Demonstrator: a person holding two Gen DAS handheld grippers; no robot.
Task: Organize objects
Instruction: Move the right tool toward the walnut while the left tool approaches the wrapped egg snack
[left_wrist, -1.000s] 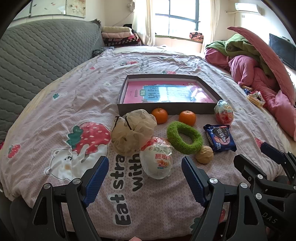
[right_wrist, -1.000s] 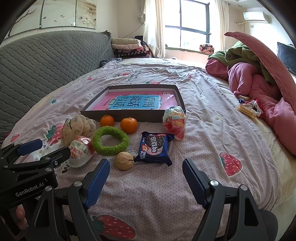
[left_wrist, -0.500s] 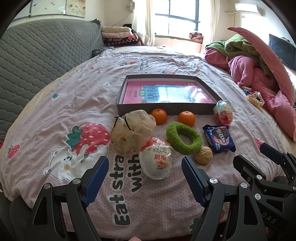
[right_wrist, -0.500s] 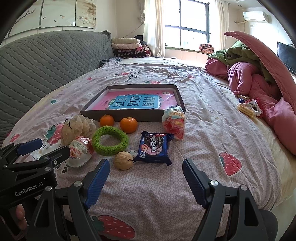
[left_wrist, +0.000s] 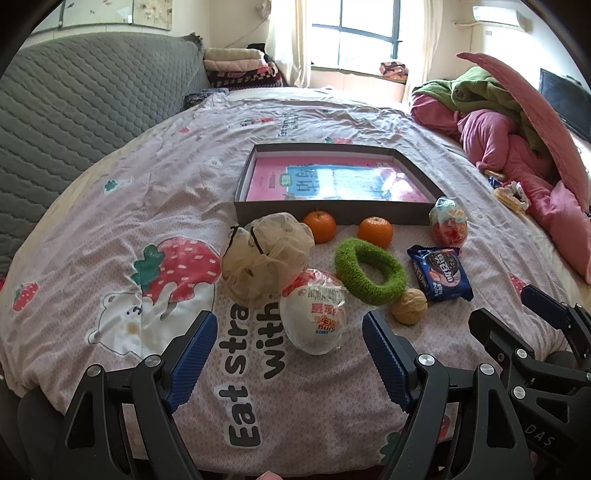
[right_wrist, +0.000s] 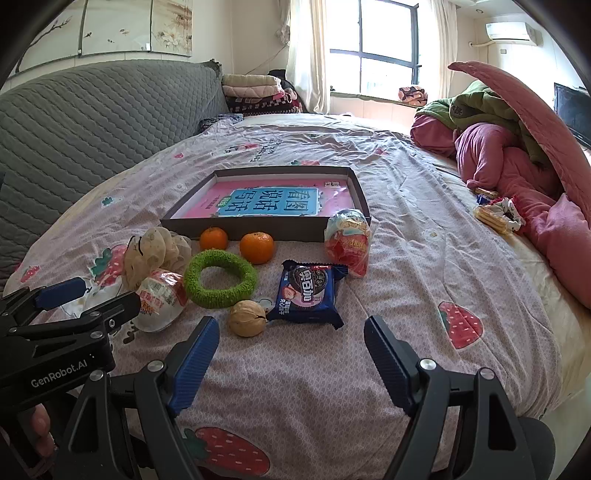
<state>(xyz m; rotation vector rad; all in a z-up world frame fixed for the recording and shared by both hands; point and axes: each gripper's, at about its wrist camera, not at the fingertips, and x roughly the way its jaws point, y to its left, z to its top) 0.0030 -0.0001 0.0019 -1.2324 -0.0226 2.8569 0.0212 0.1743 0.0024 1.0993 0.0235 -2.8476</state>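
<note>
While nothing yet lies in it besides a pink and blue printed sheet, the shallow dark box (left_wrist: 334, 214) is the biggest thing we have to work with, resting on the strawberry-print bedspread (left_wrist: 147, 206) with its long axis running left to right across our view and its near wall facing us. We judge the sorting has not begun: every loose item sits on the bedspread in front of that near wall.

Going down in size, we see the beige mesh pouch (left_wrist: 264, 258) on the left, leaning against the wrapped white bun (left_wrist: 314, 319), whose long axis points roughly toward us. To its right lies the green fuzzy ring (left_wrist: 369, 271), flat on the cover. Next comes the blue cookie packet (right_wrist: 308, 293), lying flat with its long axis running away from us toward the box, and the clear bag of red sweets (right_wrist: 349, 240), standing just beside the box's near right corner. Two oranges (right_wrist: 256, 247) sit close to the near wall, and the walnut (right_wrist: 246, 318), smallest of all, rests between ring and packet.

Our left gripper (left_wrist: 290, 350) hangs over the bedspread with jaws spread wide and empty, the bun just ahead between them. Our right gripper (right_wrist: 291, 354) is likewise spread and empty, with walnut and packet just ahead.
</note>
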